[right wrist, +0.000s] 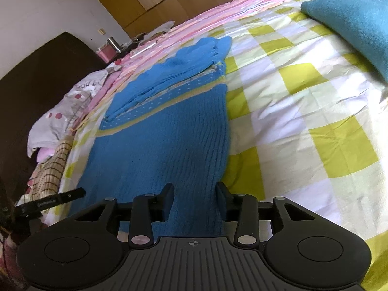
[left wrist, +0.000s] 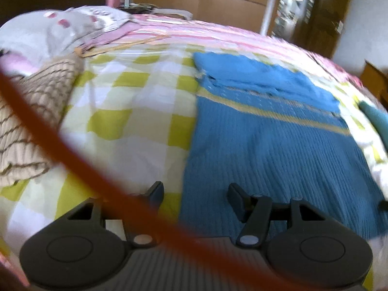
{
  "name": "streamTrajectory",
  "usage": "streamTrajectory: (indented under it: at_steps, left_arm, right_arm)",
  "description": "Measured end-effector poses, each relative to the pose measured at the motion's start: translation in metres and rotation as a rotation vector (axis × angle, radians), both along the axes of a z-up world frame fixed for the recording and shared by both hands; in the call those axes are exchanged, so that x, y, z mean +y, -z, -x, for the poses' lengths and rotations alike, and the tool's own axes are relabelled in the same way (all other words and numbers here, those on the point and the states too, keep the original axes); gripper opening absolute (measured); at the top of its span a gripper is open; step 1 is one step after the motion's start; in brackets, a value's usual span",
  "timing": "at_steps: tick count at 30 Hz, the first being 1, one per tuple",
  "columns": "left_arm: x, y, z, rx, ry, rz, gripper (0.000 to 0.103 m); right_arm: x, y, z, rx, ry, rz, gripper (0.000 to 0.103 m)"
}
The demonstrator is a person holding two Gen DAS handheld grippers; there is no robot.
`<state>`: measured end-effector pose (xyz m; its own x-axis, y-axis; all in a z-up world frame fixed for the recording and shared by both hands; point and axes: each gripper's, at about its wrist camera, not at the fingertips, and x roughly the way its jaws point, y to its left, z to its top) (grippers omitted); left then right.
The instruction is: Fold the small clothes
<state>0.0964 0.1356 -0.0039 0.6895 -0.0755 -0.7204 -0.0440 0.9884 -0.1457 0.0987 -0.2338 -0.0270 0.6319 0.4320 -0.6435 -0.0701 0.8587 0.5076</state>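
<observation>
blue knit sweater [right wrist: 160,140] flat on checked bedsheet [right wrist: 303,111], sleeves folded in | right gripper [right wrist: 195,200] fingers wide over hem | left gripper [left wrist: 195,194] wide at left edge | beige knit [left wrist: 26,121] left, teal cloth [right wrist: 356,24] right

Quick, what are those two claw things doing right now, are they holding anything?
Left gripper: open, holding nothing, over the near left edge of the blue knit sweater.
Right gripper: open, straddling the sweater's near right edge, not clamped.
</observation>
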Motion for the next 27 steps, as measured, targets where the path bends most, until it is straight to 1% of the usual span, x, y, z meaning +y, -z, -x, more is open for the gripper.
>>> streamTrajectory:
  at_steps: [3,6,7,9,10,13,16,23,27]
  left_arm:
    - [0.008,0.002,-0.003,0.014,-0.025,0.062,0.063]
    - [0.005,0.002,-0.001,0.015,-0.006,0.071,0.062]
    - [0.005,0.001,0.0,0.017,0.002,0.088,0.062]
    - [0.004,0.001,0.002,0.02,0.028,0.134,0.058]
    - [0.003,0.001,0.003,0.025,0.036,0.15,0.058]
    - [0.0,0.001,0.003,0.028,0.047,0.164,0.055]
    - [0.001,0.001,0.002,0.036,0.053,0.226,0.054]
    - [-0.003,0.001,-0.002,0.051,0.073,0.201,0.054]
    - [0.0,0.001,0.0,0.054,0.084,0.236,0.054]
  right_arm:
    - [0.003,0.001,-0.002,-0.005,-0.028,-0.005,0.038]
    - [0.003,0.003,-0.003,-0.015,-0.031,-0.022,0.038]
    - [0.002,0.004,-0.004,-0.015,-0.03,-0.036,0.038]
    - [0.0,0.005,-0.004,-0.016,-0.032,-0.062,0.038]
    - [-0.002,0.006,-0.004,-0.014,-0.031,-0.076,0.038]
    - [-0.007,0.009,-0.003,-0.013,-0.032,-0.111,0.038]
    - [-0.009,0.01,-0.005,-0.011,-0.037,-0.133,0.038]
    - [-0.014,0.017,-0.009,-0.003,-0.011,-0.21,0.038]
    - [-0.013,0.018,-0.009,-0.005,-0.014,-0.224,0.038]
